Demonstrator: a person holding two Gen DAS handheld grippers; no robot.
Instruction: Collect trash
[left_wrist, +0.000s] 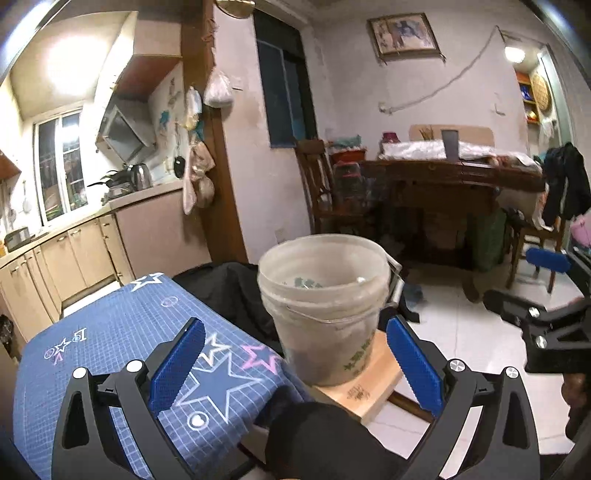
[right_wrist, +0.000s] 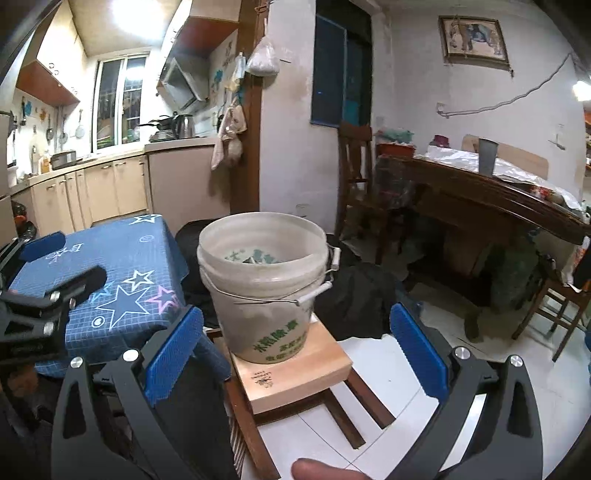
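The bucket (left_wrist: 325, 306) stands upright on a pale wooden board (left_wrist: 369, 387) laid over a dark wooden stool (right_wrist: 332, 406), just beside the table (left_wrist: 122, 332) with its blue star-patterned cloth. It is a whitish, see-through plastic pail with green print on its side and a wire handle (right_wrist: 295, 295) hanging down its front. Some scraps lie at its bottom, too dim to make out.

The left tool (left_wrist: 295, 369) hovers low in front of the bucket, its blue pads (left_wrist: 177, 365) spread wide and holding nothing; the bucket sits between and just beyond them, not touched. The left pad is above the cloth, the right above the board's edge.

The right tool (right_wrist: 295, 358) is also spread wide and empty, with the bucket and board centred just ahead of its fingers (right_wrist: 417, 354). A fingertip (right_wrist: 325, 470) shows at the bottom edge of the right wrist view.

Each tool appears at the side of the other's view, near the bucket. Black cloth (right_wrist: 354, 295) lies behind the stool. White floor tiles (left_wrist: 461, 332) spread to the right.
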